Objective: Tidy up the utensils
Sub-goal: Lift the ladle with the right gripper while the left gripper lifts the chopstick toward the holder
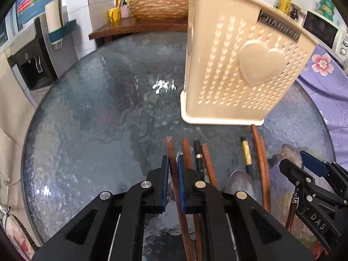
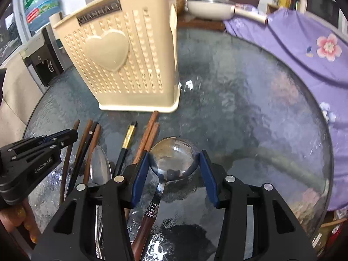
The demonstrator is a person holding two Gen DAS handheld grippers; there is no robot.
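My left gripper (image 1: 172, 163) is shut on a brown wooden chopstick (image 1: 170, 150) that lies leftmost in a row of utensils on the glass table. Beside it lie more brown chopsticks (image 1: 207, 163), a black one with a gold band (image 1: 245, 152) and a steel spoon (image 1: 240, 180). A cream perforated utensil holder (image 1: 239, 65) with a raised heart stands upright just beyond the row. In the right wrist view my right gripper (image 2: 175, 158) is shut on the bowl of a wooden-handled spoon (image 2: 174, 154), its blue pads against both rims. The holder (image 2: 121, 61) stands to the upper left there.
The round textured glass table (image 1: 97, 119) has bare room to the left and behind the holder. A purple floral cloth (image 2: 304, 43) covers the right side. A white pan (image 2: 208, 8), a wooden basin (image 1: 158, 7), a water dispenser (image 1: 32, 61) and a microwave (image 1: 322, 30) stand beyond the table.
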